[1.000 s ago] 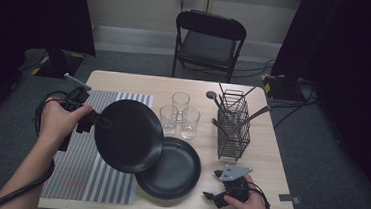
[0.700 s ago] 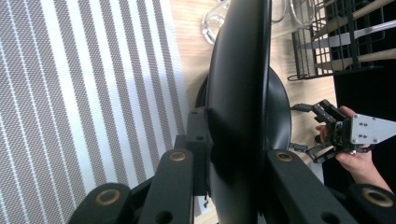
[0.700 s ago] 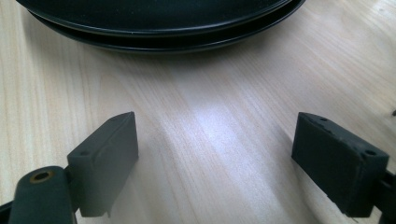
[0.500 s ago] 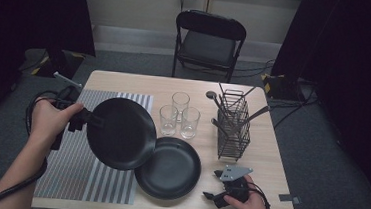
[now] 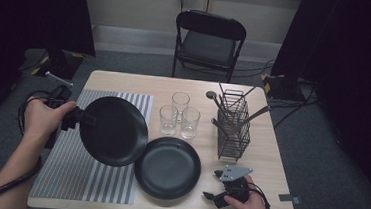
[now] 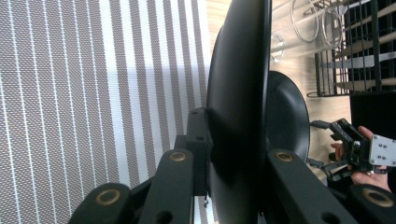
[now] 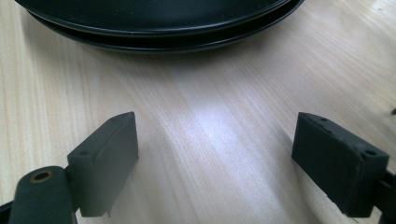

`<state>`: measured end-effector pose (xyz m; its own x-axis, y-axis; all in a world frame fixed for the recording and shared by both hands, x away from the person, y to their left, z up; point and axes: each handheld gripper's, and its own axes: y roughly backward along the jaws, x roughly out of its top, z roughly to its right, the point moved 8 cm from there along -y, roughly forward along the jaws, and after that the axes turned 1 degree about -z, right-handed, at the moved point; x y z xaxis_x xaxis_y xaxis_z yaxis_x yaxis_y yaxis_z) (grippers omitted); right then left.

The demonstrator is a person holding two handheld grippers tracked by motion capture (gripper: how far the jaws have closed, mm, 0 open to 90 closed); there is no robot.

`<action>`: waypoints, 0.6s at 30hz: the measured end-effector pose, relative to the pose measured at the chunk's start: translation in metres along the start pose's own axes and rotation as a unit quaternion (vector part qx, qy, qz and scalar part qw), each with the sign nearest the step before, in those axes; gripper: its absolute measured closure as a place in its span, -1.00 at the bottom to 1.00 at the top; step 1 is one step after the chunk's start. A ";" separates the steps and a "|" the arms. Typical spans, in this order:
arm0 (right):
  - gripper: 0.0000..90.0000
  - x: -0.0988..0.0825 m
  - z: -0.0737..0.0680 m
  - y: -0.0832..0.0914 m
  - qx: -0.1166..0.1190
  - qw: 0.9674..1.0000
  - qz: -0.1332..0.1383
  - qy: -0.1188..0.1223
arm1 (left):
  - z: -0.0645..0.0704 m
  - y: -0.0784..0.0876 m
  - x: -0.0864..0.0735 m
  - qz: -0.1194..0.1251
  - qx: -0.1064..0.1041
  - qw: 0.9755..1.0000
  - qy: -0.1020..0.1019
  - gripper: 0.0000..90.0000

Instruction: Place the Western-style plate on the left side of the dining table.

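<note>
a: left gripper is pinching the rim of the raised pan — it's hanging tilted over the striped mat, edge overlapping the second pan on the table.

b: right gripper?

a: jaws spread, resting by the second pan, holding nothing. risk — the rim grip is looking thin, so the pan may be pivoting or slipping onto the glasses.
</note>
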<state>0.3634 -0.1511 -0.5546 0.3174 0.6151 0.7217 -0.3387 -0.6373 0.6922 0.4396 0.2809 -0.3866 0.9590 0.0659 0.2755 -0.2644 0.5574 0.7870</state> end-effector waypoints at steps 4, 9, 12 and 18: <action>-0.69 0.000 0.000 0.000 -0.001 1.000 0.000 0.000 | -0.004 0.001 0.003 0.012 0.001 1.000 0.012 0.75; -0.69 0.000 0.000 0.000 -0.002 1.000 -0.001 0.000 | -0.010 0.001 0.005 0.014 0.004 1.000 0.014 0.75; -0.69 0.000 0.000 0.001 -0.002 1.000 -0.001 0.000 | -0.012 0.000 0.006 0.015 0.003 1.000 0.022 0.75; -0.69 -0.001 0.000 0.001 -0.001 1.000 -0.001 0.000 | -0.021 -0.002 0.009 0.019 0.009 0.999 0.037 0.75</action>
<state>0.3628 -0.1519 -0.5545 0.3173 0.6164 0.7207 -0.3408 -0.6351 0.6932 0.4509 0.2976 -0.3968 0.9530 0.1478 0.2644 -0.3017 0.5392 0.7863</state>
